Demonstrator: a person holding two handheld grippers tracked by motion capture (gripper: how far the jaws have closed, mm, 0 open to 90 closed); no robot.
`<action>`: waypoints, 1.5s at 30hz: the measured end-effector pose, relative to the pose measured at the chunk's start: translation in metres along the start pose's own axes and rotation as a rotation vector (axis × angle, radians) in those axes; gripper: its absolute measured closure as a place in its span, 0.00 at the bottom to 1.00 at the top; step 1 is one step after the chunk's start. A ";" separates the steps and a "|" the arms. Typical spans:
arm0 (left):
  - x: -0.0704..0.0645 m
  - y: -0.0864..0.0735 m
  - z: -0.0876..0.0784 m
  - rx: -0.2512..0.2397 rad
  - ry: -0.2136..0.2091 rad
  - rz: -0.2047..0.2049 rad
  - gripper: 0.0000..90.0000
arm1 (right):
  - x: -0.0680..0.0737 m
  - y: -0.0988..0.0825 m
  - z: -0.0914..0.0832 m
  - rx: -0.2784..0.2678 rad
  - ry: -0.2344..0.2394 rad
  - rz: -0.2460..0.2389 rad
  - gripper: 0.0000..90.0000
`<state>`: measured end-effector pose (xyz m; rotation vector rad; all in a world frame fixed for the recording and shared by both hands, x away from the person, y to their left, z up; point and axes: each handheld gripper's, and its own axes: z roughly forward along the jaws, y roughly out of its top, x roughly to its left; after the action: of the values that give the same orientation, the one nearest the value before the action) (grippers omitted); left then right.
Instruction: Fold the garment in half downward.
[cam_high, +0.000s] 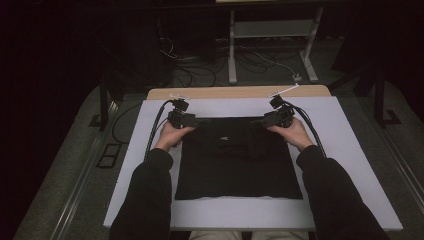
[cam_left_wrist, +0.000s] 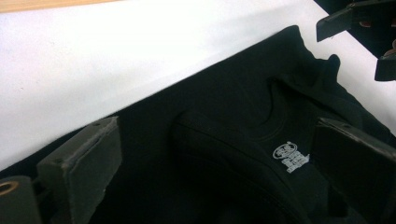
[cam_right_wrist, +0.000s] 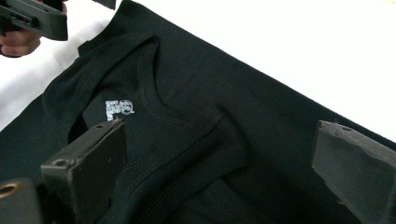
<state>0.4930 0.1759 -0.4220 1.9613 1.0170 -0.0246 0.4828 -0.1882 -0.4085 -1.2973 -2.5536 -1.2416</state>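
Note:
A black T-shirt (cam_high: 235, 165) lies folded flat on the white table (cam_high: 225, 212), with its collar toward the far edge. A small white label (cam_high: 224, 138) marks the neck. My left gripper (cam_high: 194, 121) is at the shirt's far left corner and my right gripper (cam_high: 259, 122) at the far right corner, both pointing inward. In the left gripper view the left gripper (cam_left_wrist: 215, 172) stands open over the collar and label (cam_left_wrist: 290, 156). In the right gripper view the right gripper (cam_right_wrist: 219, 177) is open over the ribbed collar (cam_right_wrist: 187, 135), close to the label (cam_right_wrist: 119, 109).
A wooden strip (cam_high: 235, 92) runs along the table's far edge. Beyond it, cables (cam_high: 200, 75) lie on the dark floor around a white stand (cam_high: 232, 50). Bare white surface borders the shirt on all sides. The person's sleeves (cam_high: 150, 195) rest over the near part of the table.

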 end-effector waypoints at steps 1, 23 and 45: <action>0.000 0.000 0.001 0.001 0.000 -0.001 0.04 | 0.000 0.000 0.000 0.001 0.000 0.004 0.06; 0.002 -0.006 0.014 0.001 0.052 -0.034 0.36 | -0.006 -0.006 0.017 0.016 -0.052 0.048 0.36; -0.004 -0.010 0.022 0.016 0.030 0.013 0.54 | -0.003 -0.010 0.033 0.054 -0.098 0.024 0.58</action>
<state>0.4915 0.1600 -0.4404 1.9882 1.0263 0.0034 0.4886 -0.1718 -0.4386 -1.4075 -2.6084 -1.1240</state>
